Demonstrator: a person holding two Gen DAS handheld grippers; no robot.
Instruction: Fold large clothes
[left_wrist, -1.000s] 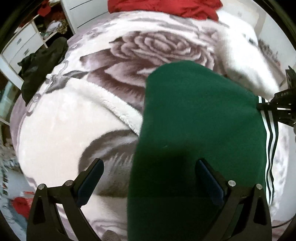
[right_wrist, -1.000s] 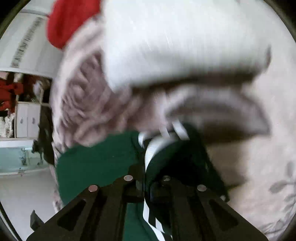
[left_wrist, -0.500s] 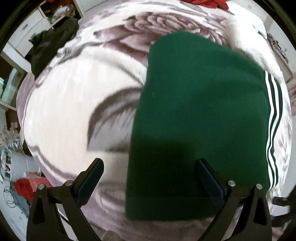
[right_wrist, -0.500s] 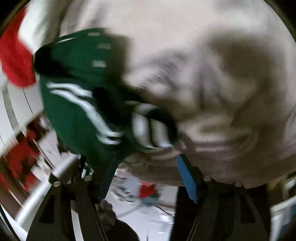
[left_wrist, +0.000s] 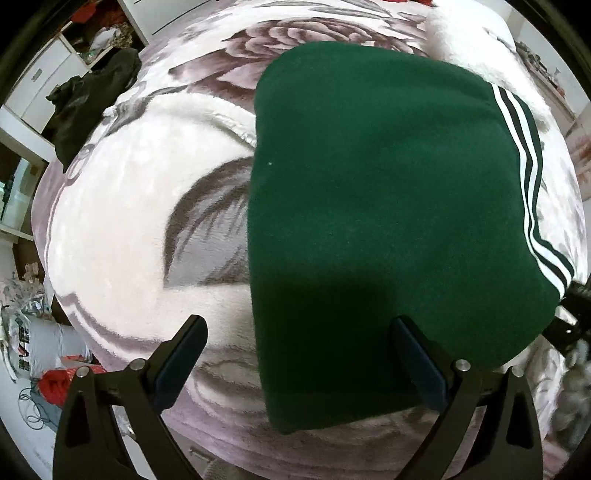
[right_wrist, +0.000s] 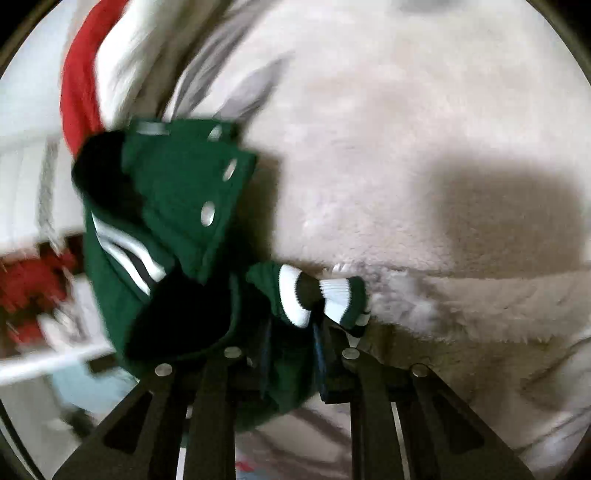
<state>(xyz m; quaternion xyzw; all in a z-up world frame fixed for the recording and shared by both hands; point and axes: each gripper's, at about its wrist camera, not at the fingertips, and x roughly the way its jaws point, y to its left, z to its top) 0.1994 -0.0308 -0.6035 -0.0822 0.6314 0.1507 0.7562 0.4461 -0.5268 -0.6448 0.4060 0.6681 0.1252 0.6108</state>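
Right claw (right_wrist: 291, 354) angled down, pinching green jacket (right_wrist: 177, 221)

Left wrist view looks steeply down, near; right wrist view slants closer; both share the green jacket (left_wrist: 384, 206) on the floral blanket (left_wrist: 122, 206).

Plush blanket (left_wrist: 122, 221), white with grey-mauve rose print, covers the bed. Dark garment (left_wrist: 88, 107) heaped at its far left edge, beside white drawers (left_wrist: 40, 81). Red cloth (right_wrist: 79, 92) at the far end. Red item (left_wrist: 55, 384) and cables (left_wrist: 31, 410) on the floor, near left.
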